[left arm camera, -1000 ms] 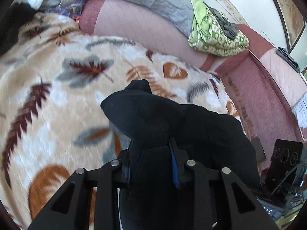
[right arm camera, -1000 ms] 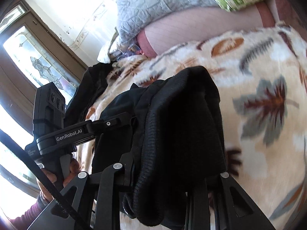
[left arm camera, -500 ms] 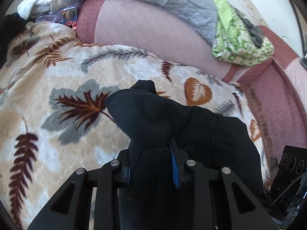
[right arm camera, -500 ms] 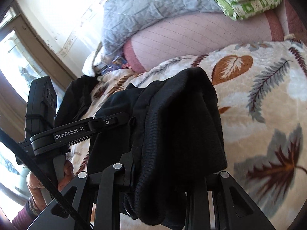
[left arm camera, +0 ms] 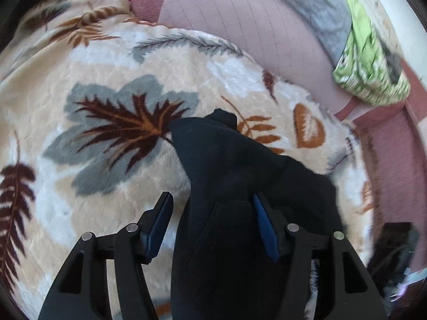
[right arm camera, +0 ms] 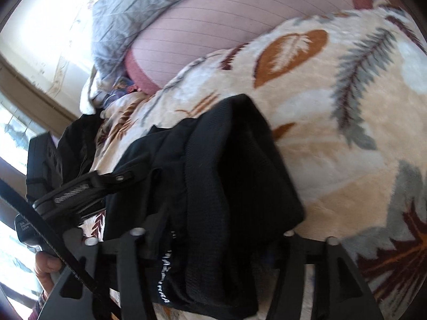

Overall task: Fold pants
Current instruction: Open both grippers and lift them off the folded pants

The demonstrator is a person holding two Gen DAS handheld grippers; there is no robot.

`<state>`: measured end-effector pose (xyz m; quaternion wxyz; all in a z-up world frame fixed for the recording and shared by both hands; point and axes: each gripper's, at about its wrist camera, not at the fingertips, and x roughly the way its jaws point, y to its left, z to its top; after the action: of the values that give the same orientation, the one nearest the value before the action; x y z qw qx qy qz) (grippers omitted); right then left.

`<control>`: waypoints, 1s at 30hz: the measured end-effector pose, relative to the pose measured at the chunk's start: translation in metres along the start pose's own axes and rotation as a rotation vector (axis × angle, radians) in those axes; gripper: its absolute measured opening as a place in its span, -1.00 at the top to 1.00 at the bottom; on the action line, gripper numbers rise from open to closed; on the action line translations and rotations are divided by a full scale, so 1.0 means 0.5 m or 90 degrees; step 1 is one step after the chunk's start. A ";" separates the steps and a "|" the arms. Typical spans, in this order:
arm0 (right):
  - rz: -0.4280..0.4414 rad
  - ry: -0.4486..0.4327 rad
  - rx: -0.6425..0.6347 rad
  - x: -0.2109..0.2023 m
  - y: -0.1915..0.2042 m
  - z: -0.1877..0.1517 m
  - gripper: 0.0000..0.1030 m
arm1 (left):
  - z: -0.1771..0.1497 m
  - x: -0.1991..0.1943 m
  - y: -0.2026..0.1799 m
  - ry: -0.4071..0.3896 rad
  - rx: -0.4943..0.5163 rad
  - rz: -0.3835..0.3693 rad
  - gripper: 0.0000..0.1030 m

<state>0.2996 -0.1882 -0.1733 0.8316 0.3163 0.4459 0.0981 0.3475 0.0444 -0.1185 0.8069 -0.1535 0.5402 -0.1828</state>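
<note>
seen along the left gripper (left arm camera: 213,221): tilted steeply down over a leaf-print blanket (left arm camera: 112,160), jaws just opened and now spread, left blue pad (left arm camera: 157,226) clear of the cloth with blanket showing in the gap, right pad (left arm camera: 264,229) still against the fabric's edge. black pants (left arm camera: 229,186) bunched between the fingers, no longer pinched, draped forward onto the blanket with a peak of cloth pointing toward the pink quilted cushion (left arm camera: 240,26). green patterned bundle (left arm camera: 368,64) on the cushion's far right.

seen along the right gripper (right arm camera: 213,229): angled down more shallowly, jaws likewise just opened; fingertips buried under the pants (right arm camera: 218,186), so cannot tell whether either pad touches. ribbed waistband heaped across both fingers, white lettering on the hanging edge. left gripper (right arm camera: 80,186) visible at lower left beside the heap, gripped from below by a hand (right arm camera: 48,264), thumb showing. grey quilt (right arm camera: 128,16) above the cushion.
</note>
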 end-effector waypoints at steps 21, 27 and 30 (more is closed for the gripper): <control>0.042 -0.028 0.076 -0.056 0.002 -0.029 -0.24 | -0.172 -0.083 0.053 -0.002 -0.031 -0.019 -0.31; 0.062 -0.078 0.092 -0.168 -0.030 -0.067 -0.39 | -0.229 -0.213 0.010 -0.104 0.032 0.042 -0.40; 0.044 -0.095 0.062 -0.221 -0.026 -0.121 -0.42 | -0.289 -0.274 -0.017 -0.175 0.062 0.112 -0.47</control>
<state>0.1852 -0.2210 -0.1306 0.8420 0.3782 0.3760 0.0814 0.1646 0.0927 -0.0561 0.8925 -0.0896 0.4270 -0.1145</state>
